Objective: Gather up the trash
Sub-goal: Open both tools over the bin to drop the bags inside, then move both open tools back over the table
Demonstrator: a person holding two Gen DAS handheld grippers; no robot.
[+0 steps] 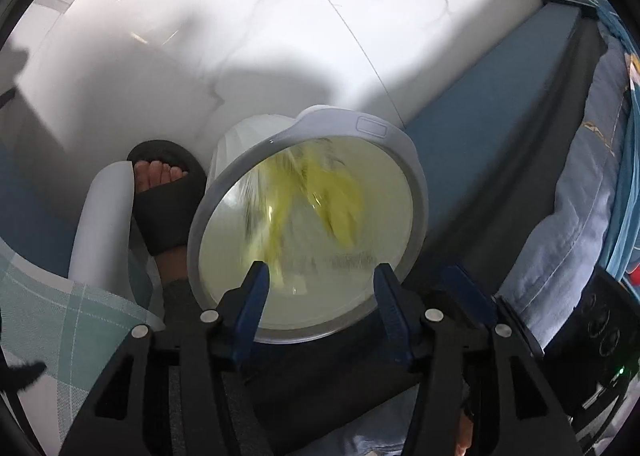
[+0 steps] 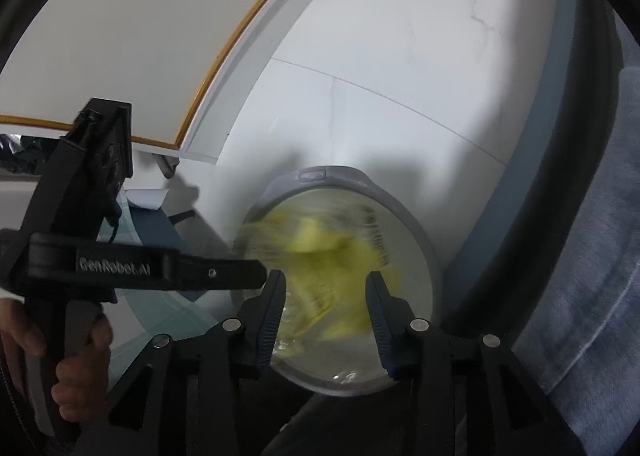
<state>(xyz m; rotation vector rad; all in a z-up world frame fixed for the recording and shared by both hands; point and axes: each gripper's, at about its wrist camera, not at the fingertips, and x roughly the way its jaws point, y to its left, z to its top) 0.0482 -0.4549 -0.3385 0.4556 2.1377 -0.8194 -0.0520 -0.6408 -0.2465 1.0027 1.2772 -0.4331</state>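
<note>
Yellow-and-clear plastic trash (image 1: pixel 316 195) inside the round white bin (image 1: pixel 416 175) is motion-blurred; its shape and printing are unreadable.

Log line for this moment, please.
left gripper open | right gripper open | yellow trash blurred, over white bin | nothing gripped

One legible mark: "GenRobot.AI", raised lettering on the black body of the left tongs (image 2: pixel 264 274), seen in the right wrist view. Dark print on the yellow-and-clear wrapper (image 2: pixel 340 256) over the white bin (image 2: pixel 432 256): blurred, unreadable. Left wrist view: the same wrapper (image 1: pixel 316 191), smeared print, nothing legible.
</note>
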